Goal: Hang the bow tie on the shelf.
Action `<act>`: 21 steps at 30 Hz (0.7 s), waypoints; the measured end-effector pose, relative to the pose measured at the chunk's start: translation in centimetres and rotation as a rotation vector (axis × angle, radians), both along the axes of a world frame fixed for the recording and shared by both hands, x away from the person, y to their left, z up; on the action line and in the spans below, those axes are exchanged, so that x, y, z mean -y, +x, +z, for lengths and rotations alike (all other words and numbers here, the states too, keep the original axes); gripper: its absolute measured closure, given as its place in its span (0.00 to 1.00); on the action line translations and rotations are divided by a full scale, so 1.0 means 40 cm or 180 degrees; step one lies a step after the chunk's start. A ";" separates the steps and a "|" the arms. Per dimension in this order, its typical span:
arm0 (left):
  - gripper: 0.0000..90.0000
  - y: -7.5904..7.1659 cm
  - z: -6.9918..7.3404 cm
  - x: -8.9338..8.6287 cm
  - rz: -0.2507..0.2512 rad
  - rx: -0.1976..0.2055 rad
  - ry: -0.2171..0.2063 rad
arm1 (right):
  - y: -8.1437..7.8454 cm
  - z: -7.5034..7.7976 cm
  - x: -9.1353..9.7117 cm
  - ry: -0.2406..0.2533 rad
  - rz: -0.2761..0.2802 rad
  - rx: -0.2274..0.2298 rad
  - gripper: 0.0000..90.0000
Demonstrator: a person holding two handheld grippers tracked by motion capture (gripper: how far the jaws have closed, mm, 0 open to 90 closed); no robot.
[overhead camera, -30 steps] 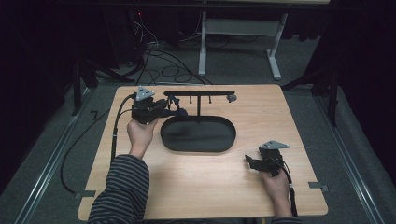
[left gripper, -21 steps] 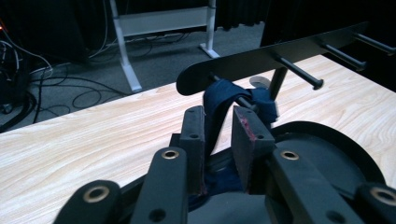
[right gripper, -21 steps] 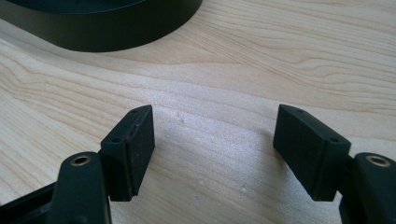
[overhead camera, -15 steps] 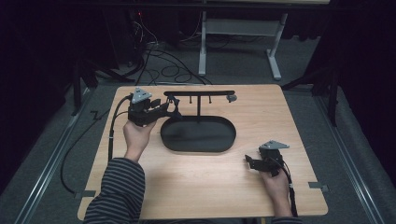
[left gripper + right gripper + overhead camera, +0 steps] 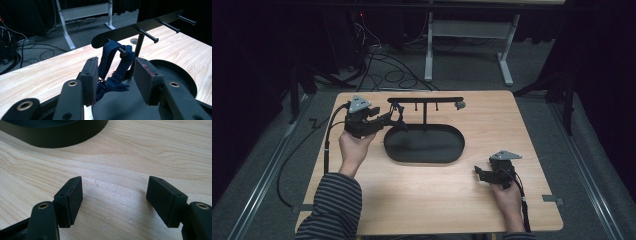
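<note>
The wooden tabletop (image 5: 432,200) carries a black stand whose oval base (image 5: 424,145) lies near the middle, toward the far side. A thin post rises from the far edge of that base and bears a flat black bar (image 5: 424,100) with a row of short pegs sticking out toward the person. On the peg nearest the bar's left end hangs a dark blue strap (image 5: 113,65), looped over the peg and trailing down to a crumpled end just above the base. The left gripper (image 5: 387,120), held in the left hand (image 5: 354,150) with a striped sleeve behind it, is at the left end of the stand and points at the strap. Its jaws have just been opening and now stand apart, released; in the left gripper view the strap hangs between and just beyond the two pads (image 5: 91,80), close to the left one, with no pad pressing on it. The right gripper (image 5: 482,175) rests in the right hand (image 5: 507,200) near the front right of the tabletop, well apart from the stand, its jaws spread wide over bare wood with a curve of the base's rim (image 5: 57,137) ahead of them.
</note>
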State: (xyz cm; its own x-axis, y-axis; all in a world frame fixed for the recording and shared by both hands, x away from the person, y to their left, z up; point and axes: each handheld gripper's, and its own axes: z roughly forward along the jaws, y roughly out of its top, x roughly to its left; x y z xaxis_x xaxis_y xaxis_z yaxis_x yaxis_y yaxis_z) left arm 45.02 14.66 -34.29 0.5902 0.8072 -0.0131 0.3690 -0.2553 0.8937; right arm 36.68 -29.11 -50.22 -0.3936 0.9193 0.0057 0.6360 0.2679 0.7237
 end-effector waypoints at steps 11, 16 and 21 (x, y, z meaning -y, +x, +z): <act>0.57 -0.043 -0.010 -0.029 0.0015 -0.0015 -0.0136 | 0.000 0.000 0.000 0.0004 -0.0002 -0.0002 0.34; 0.57 -0.058 -0.018 -0.042 0.0025 -0.0032 -0.0143 | 0.000 0.000 -0.001 -0.0015 0.0006 0.0004 0.34; 0.56 -0.071 -0.023 -0.050 0.0031 -0.0038 -0.0161 | 0.000 0.000 -0.002 -0.0024 0.0006 0.0005 0.34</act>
State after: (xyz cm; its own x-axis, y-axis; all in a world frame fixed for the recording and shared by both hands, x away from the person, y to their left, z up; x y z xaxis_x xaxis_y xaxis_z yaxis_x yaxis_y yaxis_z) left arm 42.18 16.67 -35.22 0.5818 0.8110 -0.0609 0.3819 -0.2063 0.9009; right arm 36.67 -29.03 -50.22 -0.3953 0.9186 -0.0020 0.6343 0.2746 0.7227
